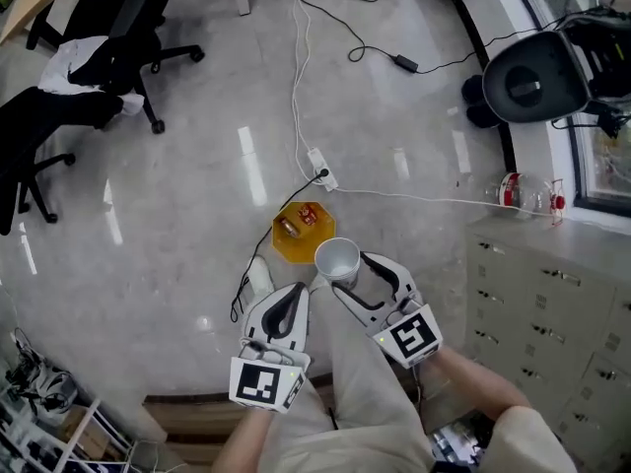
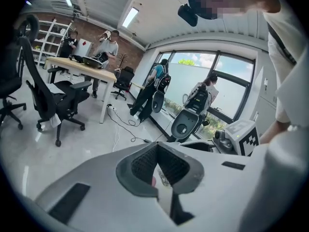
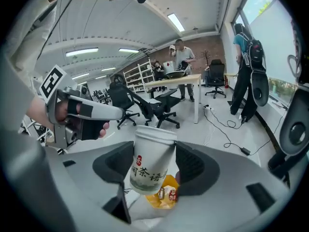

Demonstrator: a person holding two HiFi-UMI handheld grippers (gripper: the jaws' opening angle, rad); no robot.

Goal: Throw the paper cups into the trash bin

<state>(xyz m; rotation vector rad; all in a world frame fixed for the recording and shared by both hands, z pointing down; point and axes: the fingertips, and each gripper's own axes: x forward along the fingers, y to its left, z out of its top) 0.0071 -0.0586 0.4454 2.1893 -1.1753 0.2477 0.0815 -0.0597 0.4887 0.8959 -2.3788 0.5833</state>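
A white paper cup [image 1: 337,260] with green print sits between the pads of my right gripper [image 1: 345,270], which is shut on it. In the right gripper view the cup [image 3: 149,161] leans slightly, mouth up, between the two dark pads. Straight below it on the floor is a small yellow trash bin [image 1: 294,236], with a few small wrappers inside. The bin [image 3: 163,198] also shows under the cup in the right gripper view. My left gripper [image 1: 295,294] hangs beside the right one, to the left of the bin. Its jaws meet with nothing between them [image 2: 157,151].
A white power strip [image 1: 321,168] with cables lies on the floor beyond the bin. Black office chairs [image 1: 108,47] stand at the upper left. A grey drawer cabinet [image 1: 552,294] fills the right side, with a plastic bottle [image 1: 520,193] at its far edge. A black round machine [image 1: 532,82] stands behind that.
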